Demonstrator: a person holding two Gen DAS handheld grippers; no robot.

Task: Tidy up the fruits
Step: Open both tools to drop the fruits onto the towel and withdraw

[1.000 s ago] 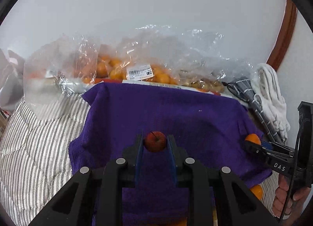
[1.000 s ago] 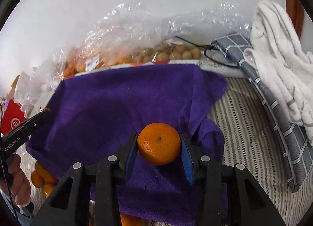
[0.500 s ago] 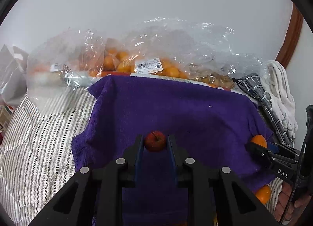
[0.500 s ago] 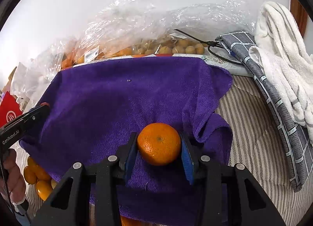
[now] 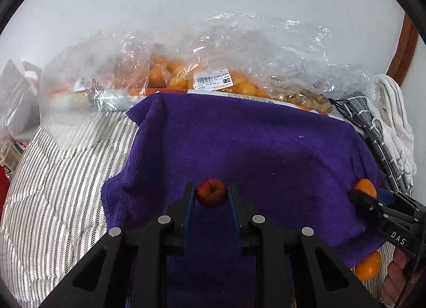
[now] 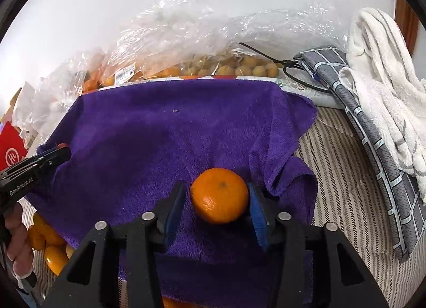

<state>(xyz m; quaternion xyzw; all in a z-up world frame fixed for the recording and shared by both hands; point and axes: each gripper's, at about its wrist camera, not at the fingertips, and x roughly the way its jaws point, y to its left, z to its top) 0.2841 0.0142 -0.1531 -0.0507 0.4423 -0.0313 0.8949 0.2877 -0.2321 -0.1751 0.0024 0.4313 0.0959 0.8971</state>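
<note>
Fruit sits in both grippers above the purple towel (image 5: 266, 153), which looks laid out as the sorting surface, so each piece is probably being carried forward to its own spot on it. The left gripper (image 5: 211, 197) pinches a small red apple (image 5: 211, 192) between its blue pads, low over the near middle of the cloth. The right gripper (image 6: 219, 198) clamps a mandarin (image 6: 219, 195), held by its sides near the towel's folded right corner; whether it rests on the cloth or hangs just above it cannot be told. More loose oranges (image 6: 49, 244) lie below the towel's near left edge, and clear bags of fruit (image 5: 213, 78) line the wall beyond, likely the supply. Compared with half a second ago, both tools have pulled back or tilted slightly: the towel fills more of each view and the bags sit lower, while neither grip has changed.
</note>
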